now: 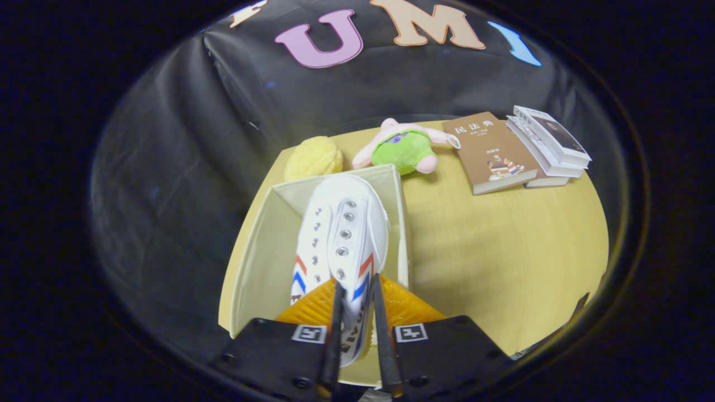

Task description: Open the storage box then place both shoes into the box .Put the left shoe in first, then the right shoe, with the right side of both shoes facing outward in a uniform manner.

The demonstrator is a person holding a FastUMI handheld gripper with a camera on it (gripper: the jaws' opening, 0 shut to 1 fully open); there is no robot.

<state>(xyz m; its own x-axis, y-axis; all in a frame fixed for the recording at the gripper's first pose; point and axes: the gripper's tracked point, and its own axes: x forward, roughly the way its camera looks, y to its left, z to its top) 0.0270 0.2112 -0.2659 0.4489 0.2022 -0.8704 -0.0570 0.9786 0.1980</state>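
Gripper (356, 290) pinches 1 white shoe (341, 234) by its heel collar, seemingly over the open box (254, 262); light, soft canvas.

My one camera rides on the gripper (357, 304), looking steeply down and forward, close above the box (262, 251); table (503, 245) fills right of frame.
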